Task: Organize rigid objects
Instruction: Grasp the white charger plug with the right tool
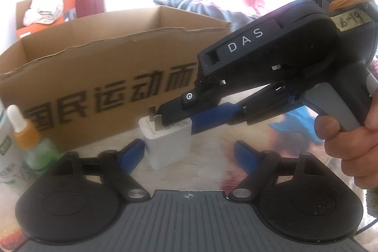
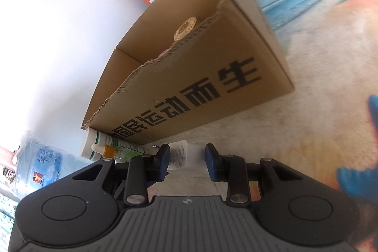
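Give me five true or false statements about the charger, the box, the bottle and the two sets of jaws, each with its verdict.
1. The white plug-in charger block stands with its metal prongs up. True.
2. The brown cardboard box has its top closed. False: it is open, with a torn upper edge.
3. The charger lies inside the box. False: it stands on the tabletop in front of the box.
4. In the left wrist view, a dropper bottle with an orange collar stands left of the charger. True.
5. The left gripper clamps the charger. False: its jaws are open; the right gripper has its jaws on it.
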